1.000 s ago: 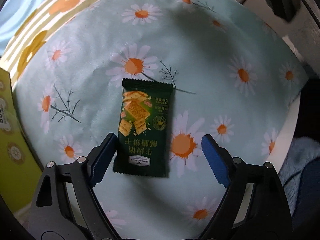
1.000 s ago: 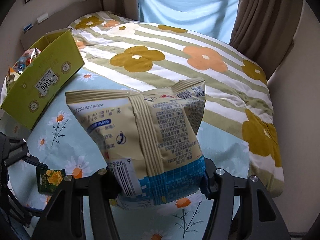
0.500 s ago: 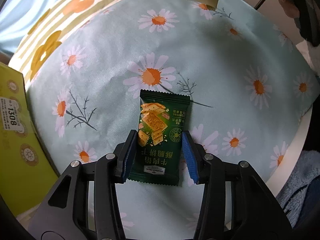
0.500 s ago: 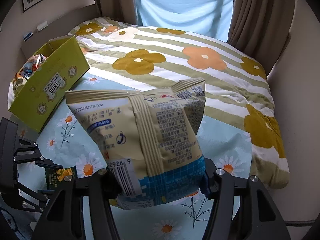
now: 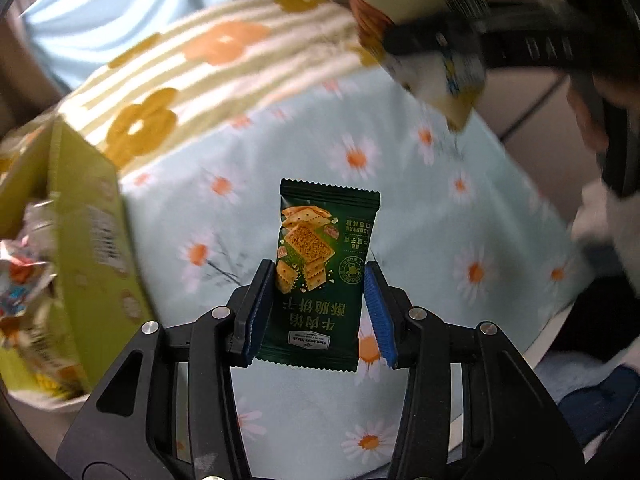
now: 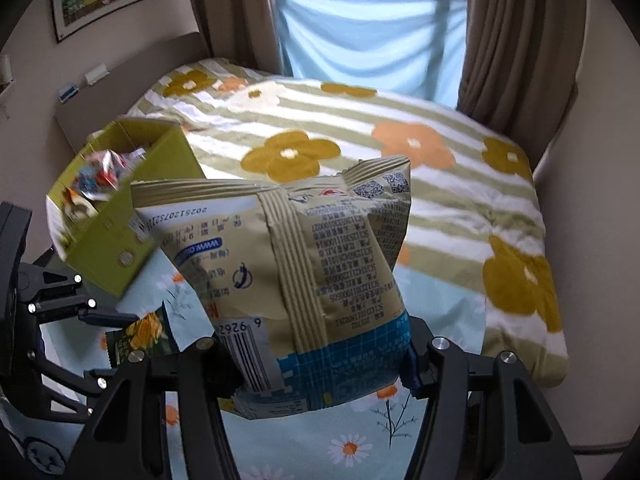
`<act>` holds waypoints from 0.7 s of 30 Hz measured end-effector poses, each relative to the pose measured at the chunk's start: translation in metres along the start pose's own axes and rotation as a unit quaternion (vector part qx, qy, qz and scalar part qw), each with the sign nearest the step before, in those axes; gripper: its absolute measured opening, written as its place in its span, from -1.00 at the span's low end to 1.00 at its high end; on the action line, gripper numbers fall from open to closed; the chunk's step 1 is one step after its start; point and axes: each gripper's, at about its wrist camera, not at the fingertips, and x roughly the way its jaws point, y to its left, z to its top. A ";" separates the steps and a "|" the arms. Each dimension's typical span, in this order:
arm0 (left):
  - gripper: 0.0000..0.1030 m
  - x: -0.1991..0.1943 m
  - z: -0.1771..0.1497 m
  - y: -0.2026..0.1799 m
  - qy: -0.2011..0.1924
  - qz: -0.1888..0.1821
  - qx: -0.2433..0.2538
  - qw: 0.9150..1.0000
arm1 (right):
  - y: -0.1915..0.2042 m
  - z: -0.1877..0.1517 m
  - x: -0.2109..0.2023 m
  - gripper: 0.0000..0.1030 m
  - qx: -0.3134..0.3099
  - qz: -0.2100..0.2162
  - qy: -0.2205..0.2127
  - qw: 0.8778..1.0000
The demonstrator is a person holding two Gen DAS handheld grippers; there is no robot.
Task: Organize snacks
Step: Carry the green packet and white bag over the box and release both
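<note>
My left gripper (image 5: pixel 318 312) is shut on a dark green cracker packet (image 5: pixel 320 268) and holds it lifted above the daisy tablecloth (image 5: pixel 420 216). The packet also shows in the right wrist view (image 6: pixel 140 336), with the left gripper (image 6: pixel 116 320) at the far left. My right gripper (image 6: pixel 320 364) is shut on a large beige snack bag (image 6: pixel 288 264), held up in the air. The bag also shows at the top right of the left wrist view (image 5: pixel 424 36). A yellow-green cardboard box (image 5: pixel 92 216) with wrapped snacks inside stands to the left; it also shows in the right wrist view (image 6: pixel 120 240).
A bed with a striped flower blanket (image 6: pixel 360 140) lies behind the table. Curtains (image 6: pixel 516 40) and a blue drape hang at the window. The round table's edge (image 5: pixel 548 332) runs on the right of the left wrist view, with blue cloth below it.
My left gripper closed on the green packet and lifted it off the tablecloth, swinging toward the box. My right gripper rose with the beige bag.
</note>
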 end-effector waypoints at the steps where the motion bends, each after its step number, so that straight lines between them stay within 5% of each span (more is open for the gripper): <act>1: -0.20 -0.012 0.003 0.008 -0.014 0.001 -0.015 1.000 | 0.004 0.006 -0.004 0.07 -0.003 0.000 -0.004 1.000; 12: -0.20 -0.104 0.001 0.132 -0.108 0.013 -0.119 0.987 | 0.082 0.084 -0.029 0.07 -0.027 0.015 -0.048 0.998; 21: -0.20 -0.137 -0.025 0.258 -0.116 0.032 -0.160 0.980 | 0.189 0.135 0.011 0.07 -0.025 0.038 -0.047 0.998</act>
